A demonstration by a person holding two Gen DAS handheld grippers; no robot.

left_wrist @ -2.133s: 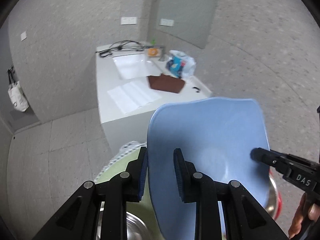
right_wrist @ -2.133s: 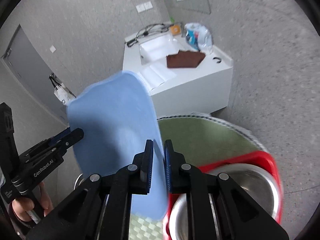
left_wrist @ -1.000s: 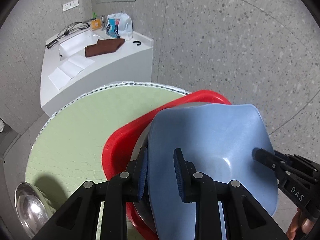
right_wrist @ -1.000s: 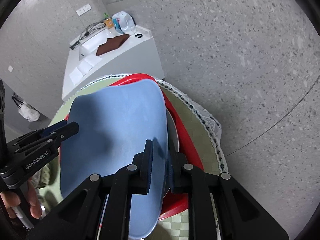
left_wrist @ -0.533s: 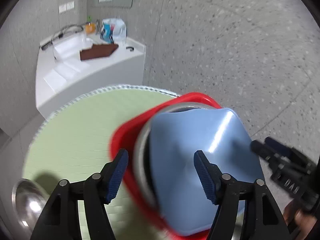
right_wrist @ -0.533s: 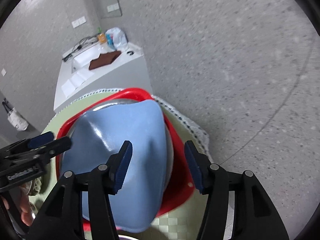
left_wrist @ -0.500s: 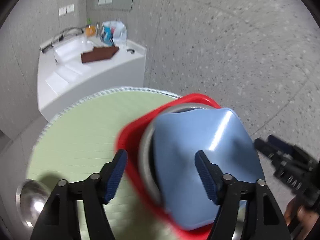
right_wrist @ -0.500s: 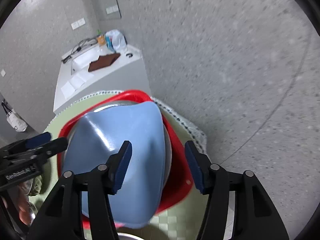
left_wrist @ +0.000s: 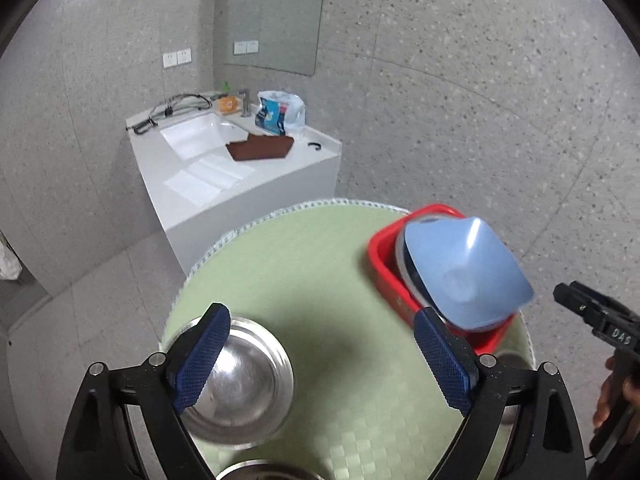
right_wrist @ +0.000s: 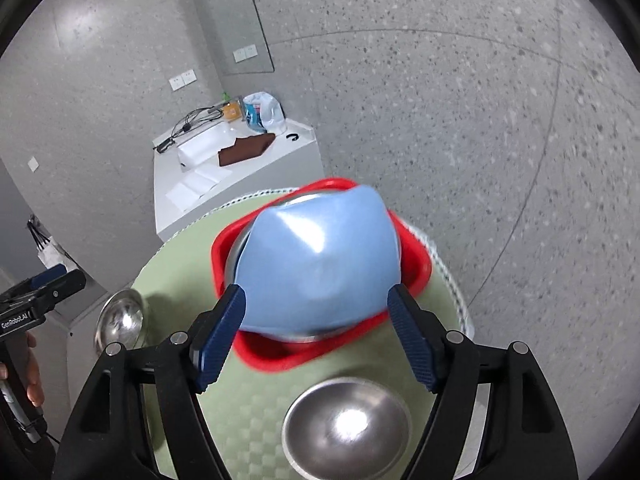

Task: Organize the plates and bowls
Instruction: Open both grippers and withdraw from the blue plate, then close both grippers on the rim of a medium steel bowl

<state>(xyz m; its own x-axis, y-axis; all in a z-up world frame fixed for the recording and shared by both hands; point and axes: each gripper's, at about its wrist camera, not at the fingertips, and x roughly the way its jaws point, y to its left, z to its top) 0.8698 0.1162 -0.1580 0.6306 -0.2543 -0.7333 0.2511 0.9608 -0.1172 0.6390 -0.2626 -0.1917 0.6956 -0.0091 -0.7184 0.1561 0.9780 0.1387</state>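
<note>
1. Right, the round table [left_wrist: 320, 264] with its green checked cloth fills the lower half of both views; a white counter [left_wrist: 320, 168] stands beyond its far edge, grey floor on every other side.
2. Red basin [right_wrist: 416, 268] sits at the table's far right rim, close to the edge. Little margin on that side.
3. Blue plate [right_wrist: 320, 264] rests tilted in the basin on top of a steel dish [left_wrist: 402, 256], overhanging the rim. Its long axis runs roughly away from the right wrist camera.
4. Three steel bowls lie loose on the cloth: the left bowl [left_wrist: 236, 380] just beyond the left gripper [left_wrist: 320, 364], the near bowl [right_wrist: 346, 428] just below the right gripper [right_wrist: 318, 340], and a third bowl [left_wrist: 256, 472] at the bottom edge of the left view, mostly cut off, so I can't say more about it.
5. Left gripper: jaws wide and opening, nothing between them but bare cloth. Left pad overlaps the left bowl in the picture; contact unclear.
6. Right gripper: jaws wide and opening, framing the plate's near edge, pads clear of it.
7. Judgement: plate is placed. Next pick is likely a bowl, each hand having one close. Open cloth in the table's middle gives room to move.
</note>
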